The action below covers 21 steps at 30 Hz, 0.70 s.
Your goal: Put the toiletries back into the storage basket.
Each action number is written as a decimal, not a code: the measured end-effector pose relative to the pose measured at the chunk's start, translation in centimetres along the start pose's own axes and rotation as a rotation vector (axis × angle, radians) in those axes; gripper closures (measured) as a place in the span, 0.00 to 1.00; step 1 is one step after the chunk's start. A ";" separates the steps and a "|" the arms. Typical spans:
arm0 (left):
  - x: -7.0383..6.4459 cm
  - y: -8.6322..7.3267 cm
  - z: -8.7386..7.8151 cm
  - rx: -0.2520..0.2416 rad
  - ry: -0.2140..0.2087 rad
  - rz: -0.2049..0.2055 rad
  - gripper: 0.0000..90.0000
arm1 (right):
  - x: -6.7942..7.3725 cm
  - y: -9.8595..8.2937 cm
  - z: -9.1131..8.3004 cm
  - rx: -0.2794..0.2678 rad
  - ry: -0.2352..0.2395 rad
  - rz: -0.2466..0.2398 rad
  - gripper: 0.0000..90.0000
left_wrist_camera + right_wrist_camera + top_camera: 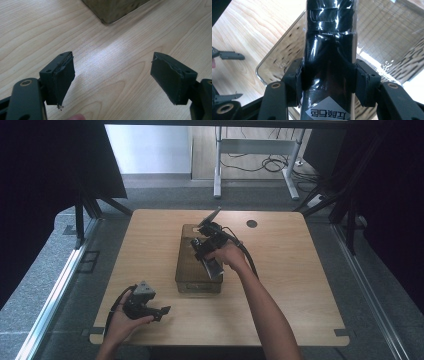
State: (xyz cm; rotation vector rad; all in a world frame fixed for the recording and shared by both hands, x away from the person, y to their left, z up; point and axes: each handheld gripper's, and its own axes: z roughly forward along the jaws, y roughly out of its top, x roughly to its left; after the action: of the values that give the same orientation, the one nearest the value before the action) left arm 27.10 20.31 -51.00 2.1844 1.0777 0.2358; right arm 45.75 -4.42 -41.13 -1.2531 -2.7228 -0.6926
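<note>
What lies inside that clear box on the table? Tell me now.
The clear box shows a bare ribbed floor. The right tongs hold a black wrapped packet over it, covering the part of the floor underneath.

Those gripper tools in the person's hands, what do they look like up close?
Each is black. The left gripper has two flat, blocky jaws with worn dark pads and brass-coloured rivets at the joints; a grey three-cornered plate sits on top. A black cable trails from the right gripper along the forearm. No sleeves cover the forearms.

Left hand-held gripper (pixel 112 77) agape, right hand-held gripper (pixel 328 80) clamped
</note>
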 end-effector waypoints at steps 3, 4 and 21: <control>0.0 0.0 0.0 0.000 -0.001 0.000 0.22 | -0.1 0.3 0.4 -0.001 0.002 0.012 0.53; 0.0 0.0 0.0 -0.001 0.000 0.004 0.22 | -0.1 0.5 0.5 0.000 0.002 0.018 0.53; -0.1 0.0 0.2 0.004 -0.009 0.009 0.22 | 0.1 1.8 2.6 0.004 0.015 0.080 0.53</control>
State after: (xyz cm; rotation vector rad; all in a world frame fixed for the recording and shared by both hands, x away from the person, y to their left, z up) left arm 27.13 20.13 -51.10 2.1920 1.0643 0.2285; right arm 47.34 -2.22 -42.79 -1.3414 -2.6445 -0.6856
